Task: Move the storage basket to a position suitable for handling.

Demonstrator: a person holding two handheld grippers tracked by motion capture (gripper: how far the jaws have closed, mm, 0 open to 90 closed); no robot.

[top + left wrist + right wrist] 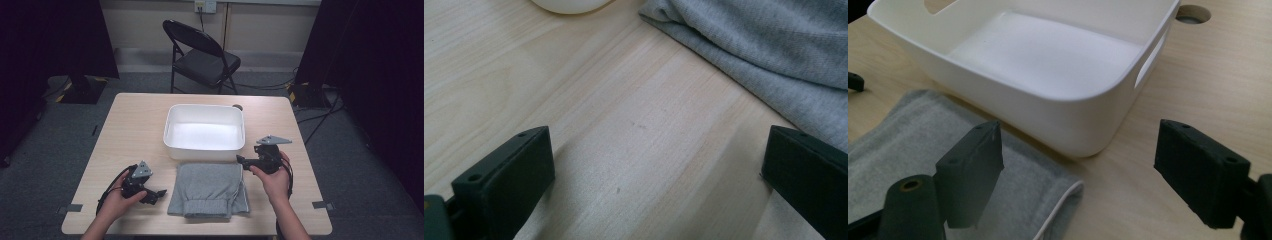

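Where the light wooden table carries everything, the parts run from largest to smallest
Table: the table [135, 125] stands on a grey carpet, long side toward the person, bare wood at its left and right ends
Chair: a black folding chair [202, 57] stands on the floor beyond the table's far edge, well apart from it
Tub: a white plastic tub [205, 131] sits at the middle of the table toward the far side, open and empty, with a handle slot in its end wall [1147, 62]
Garment: a folded grey garment [210, 189] lies flat on the table just in front of the tub's near wall, its far edge close under the tub; a ribbed cuff shows along its near side and a pale piped edge [1063, 205] at its right corner
Right gripper: the right gripper [241, 160] is held above the table at the garment's far right corner, beside the tub's near right corner; jaws spread wide with nothing between them, one over the grey cloth, the other over bare wood
Left gripper: the left gripper [161, 192] rests low by the table just left of the garment, pointing toward it; jaws wide apart over bare wood, gripping nothing, the garment's edge [744, 55] lying just ahead
Hole: a small round hole [1193, 13] in the tabletop shows just past the tub's far right corner
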